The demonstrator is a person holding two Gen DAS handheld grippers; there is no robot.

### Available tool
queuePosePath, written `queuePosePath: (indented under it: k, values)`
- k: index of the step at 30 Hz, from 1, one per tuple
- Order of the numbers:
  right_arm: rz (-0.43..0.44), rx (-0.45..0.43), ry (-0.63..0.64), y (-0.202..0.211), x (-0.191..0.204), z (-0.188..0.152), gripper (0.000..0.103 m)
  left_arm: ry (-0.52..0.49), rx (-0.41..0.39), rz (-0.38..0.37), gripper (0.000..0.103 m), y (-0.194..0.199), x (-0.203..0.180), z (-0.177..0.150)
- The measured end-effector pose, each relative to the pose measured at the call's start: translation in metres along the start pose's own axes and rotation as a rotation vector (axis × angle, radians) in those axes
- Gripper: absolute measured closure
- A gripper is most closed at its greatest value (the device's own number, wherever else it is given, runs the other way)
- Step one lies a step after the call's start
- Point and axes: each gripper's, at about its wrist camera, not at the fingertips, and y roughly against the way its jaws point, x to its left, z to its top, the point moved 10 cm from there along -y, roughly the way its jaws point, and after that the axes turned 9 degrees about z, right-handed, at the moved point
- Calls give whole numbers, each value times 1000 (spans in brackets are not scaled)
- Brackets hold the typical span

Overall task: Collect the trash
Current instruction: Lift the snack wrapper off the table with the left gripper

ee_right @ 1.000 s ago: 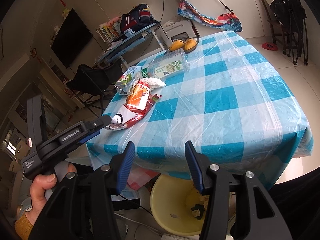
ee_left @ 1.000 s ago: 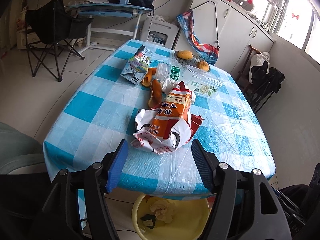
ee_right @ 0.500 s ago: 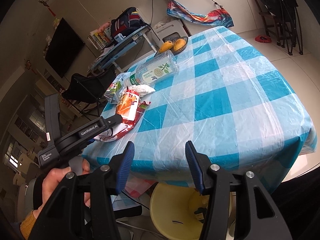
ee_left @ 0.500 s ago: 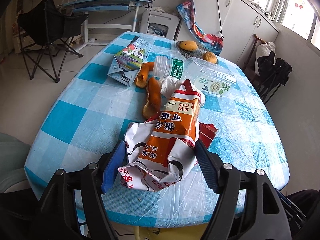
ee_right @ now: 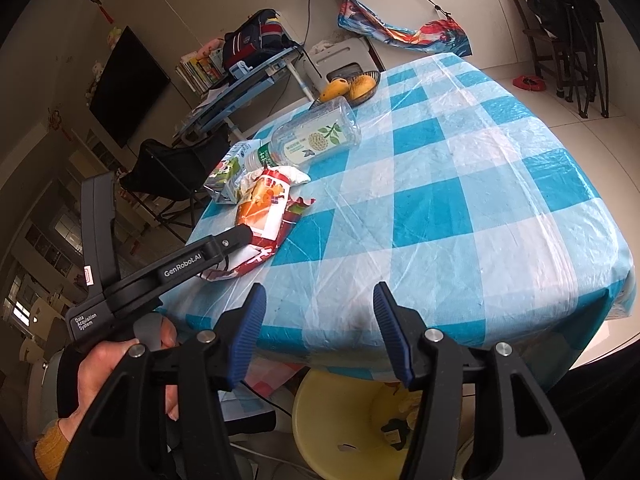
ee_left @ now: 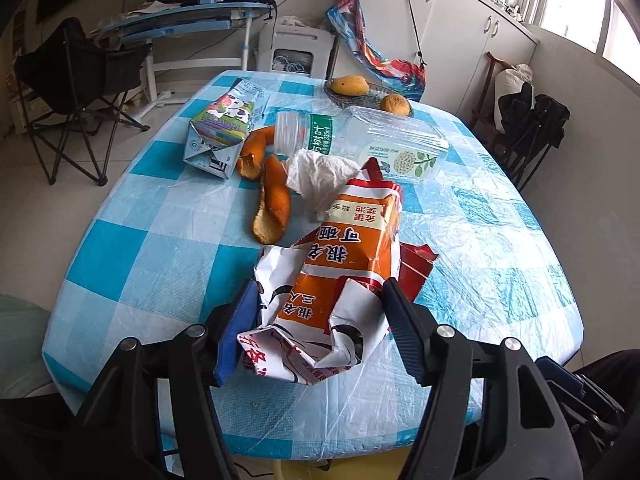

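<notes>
A crumpled orange-and-white snack bag (ee_left: 340,280) lies on the blue checked table (ee_left: 152,240). My left gripper (ee_left: 316,332) is open with its blue fingers on either side of the bag's near end; it also shows in the right wrist view (ee_right: 240,236). Behind the bag lie a white tissue (ee_left: 320,172), orange peels (ee_left: 272,204), a milk carton (ee_left: 224,132) and a clear plastic bottle (ee_left: 372,140). My right gripper (ee_right: 320,332) is open and empty, over the table's near edge. A yellow bin (ee_right: 352,420) with some trash stands below it.
A dish with two mangoes (ee_left: 368,90) sits at the table's far end. A folding chair (ee_left: 76,92) and a desk (ee_left: 188,20) stand beyond on the left. Dark chairs (ee_left: 532,120) stand to the right.
My left gripper has moved forward over the table until its open fingers straddle the snack bag. My right gripper has stayed open near the table edge, shifting slightly.
</notes>
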Motion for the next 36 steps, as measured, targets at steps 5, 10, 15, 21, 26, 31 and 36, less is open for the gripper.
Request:
queuePosePath:
  k: [5,10,15,21,26,31,36]
  values:
    - [-4,-3,1,-1,0,2,48,-18,-6,-31,55,6,-5,-2]
    - [-8,3,10,-3,1,2,48,3,-6,-59,62,12,-1,-1]
    - [-8,23,33,-10,6,2,48,108,-41,-47,95,28,30,12]
    - [18,81,98,-40,27,9,48,310,-67,-8,99,35,89,24]
    - [25,115,129,-78,41,21,48,365,-33,-65,98,29,96,23]
    - [-10,96,133,-96,36,38,48,323,24,-83,33,17,71,11]
    - [-41,73,101,-92,15,52,48,167,64,-7,33,-1,45,-3]
